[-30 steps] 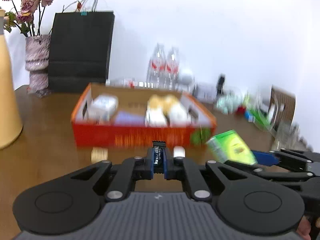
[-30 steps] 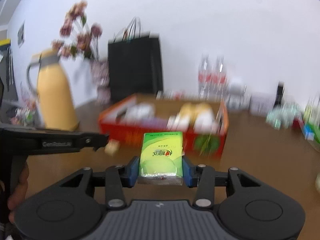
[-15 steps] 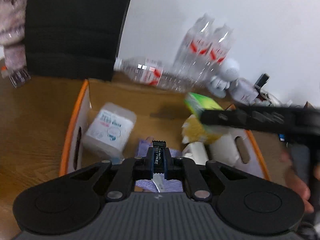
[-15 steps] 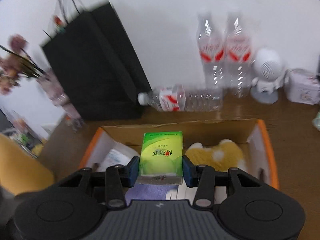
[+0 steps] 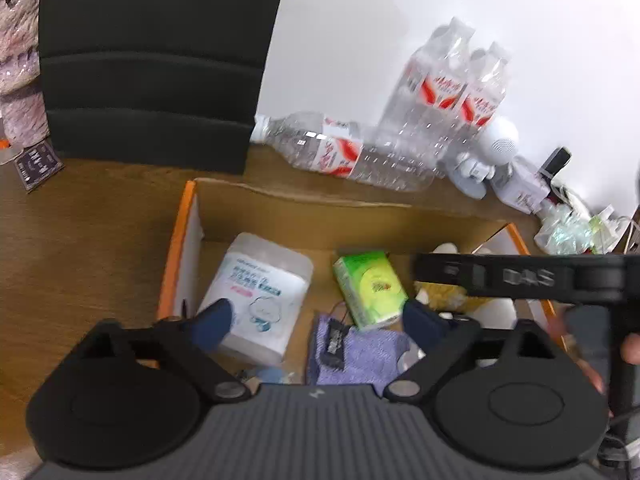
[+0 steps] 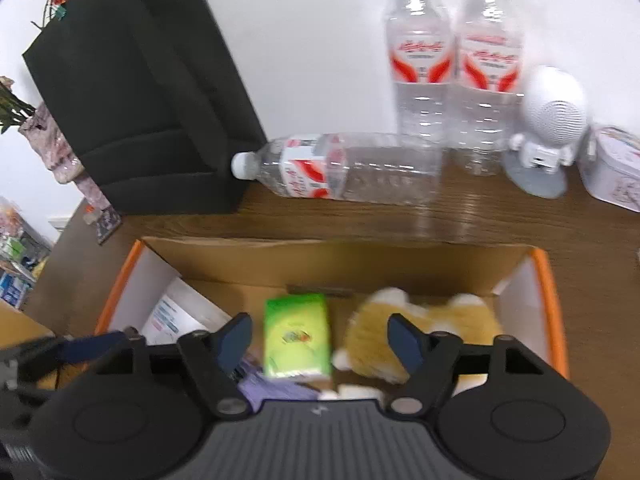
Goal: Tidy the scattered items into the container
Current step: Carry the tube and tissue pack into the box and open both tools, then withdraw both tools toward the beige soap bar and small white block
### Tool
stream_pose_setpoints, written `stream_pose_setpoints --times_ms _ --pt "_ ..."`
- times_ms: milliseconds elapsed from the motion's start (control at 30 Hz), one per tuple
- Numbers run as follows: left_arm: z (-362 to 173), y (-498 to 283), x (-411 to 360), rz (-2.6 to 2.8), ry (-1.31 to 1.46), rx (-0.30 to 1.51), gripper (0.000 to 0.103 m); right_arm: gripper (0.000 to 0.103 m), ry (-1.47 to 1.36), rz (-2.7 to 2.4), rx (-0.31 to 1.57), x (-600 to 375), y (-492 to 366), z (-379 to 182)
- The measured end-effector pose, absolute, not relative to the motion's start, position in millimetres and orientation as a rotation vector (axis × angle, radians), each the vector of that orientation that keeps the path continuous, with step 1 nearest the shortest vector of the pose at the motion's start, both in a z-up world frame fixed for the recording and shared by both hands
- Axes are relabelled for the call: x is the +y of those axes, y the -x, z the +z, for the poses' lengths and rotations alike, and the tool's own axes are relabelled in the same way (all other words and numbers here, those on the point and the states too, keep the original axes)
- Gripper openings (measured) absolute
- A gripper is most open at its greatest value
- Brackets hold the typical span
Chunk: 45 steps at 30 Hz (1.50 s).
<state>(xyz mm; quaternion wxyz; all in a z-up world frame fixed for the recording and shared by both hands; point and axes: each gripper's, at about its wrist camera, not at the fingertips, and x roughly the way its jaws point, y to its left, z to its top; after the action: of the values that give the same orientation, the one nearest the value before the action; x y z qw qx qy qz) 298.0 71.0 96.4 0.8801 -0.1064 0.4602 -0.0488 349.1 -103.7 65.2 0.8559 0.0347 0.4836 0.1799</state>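
Both grippers, left (image 5: 316, 320) and right (image 6: 320, 338), have just sprung wide open over the cardboard box (image 6: 400, 258), dropping the green tissue pack (image 6: 298, 334) and small dark packet (image 5: 334, 342) inside.

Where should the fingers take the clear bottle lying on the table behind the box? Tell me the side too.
Grip the lying bottle across its round body near the red label, coming from above. It rests on its side, cap toward the black bag, with upright bottles close behind, so only the top is free.
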Motion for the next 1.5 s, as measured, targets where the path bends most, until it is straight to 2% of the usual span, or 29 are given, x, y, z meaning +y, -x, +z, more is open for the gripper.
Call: stream_pose_setpoints --times_ms 200,333,433,567,633,733,867,967,1233,1500 --pt "111 -283 67 -0.048 0.201 1.011 0.103 0.079 -0.028 0.355 1.062 -124 -322 83" --pt "131 -258 54 -0.045 0.152 0.981 0.103 0.079 -0.031 0.379 1.022 -134 -291 100" --pt "152 -217 41 -0.029 0.105 0.830 0.103 0.080 -0.065 0.417 0.914 -148 -254 116" --pt "153 -136 21 0.024 -0.003 0.561 0.103 0.090 -0.027 0.453 0.641 -169 -172 120" --pt "137 -97 13 0.030 -0.041 0.515 0.103 0.090 0.009 0.466 0.529 -177 -130 108" --pt "97 -47 9 0.024 -0.004 0.541 0.103 0.090 0.057 0.500 0.449 -185 -70 76" --pt "46 -5 4 -0.026 0.071 0.666 0.103 0.090 0.081 0.506 0.509 -186 -18 29" --pt "29 13 3 -0.054 0.043 0.694 0.103 0.090 0.089 0.490 0.568 -183 -2 8" --pt "17 25 5 -0.010 0.052 0.690 0.103 0.090 -0.007 0.397 0.658 -194 1 -15" --pt "14 23 -1 0.005 0.006 0.702 0.103 0.090 0.043 0.330 0.665 -191 16 -25"
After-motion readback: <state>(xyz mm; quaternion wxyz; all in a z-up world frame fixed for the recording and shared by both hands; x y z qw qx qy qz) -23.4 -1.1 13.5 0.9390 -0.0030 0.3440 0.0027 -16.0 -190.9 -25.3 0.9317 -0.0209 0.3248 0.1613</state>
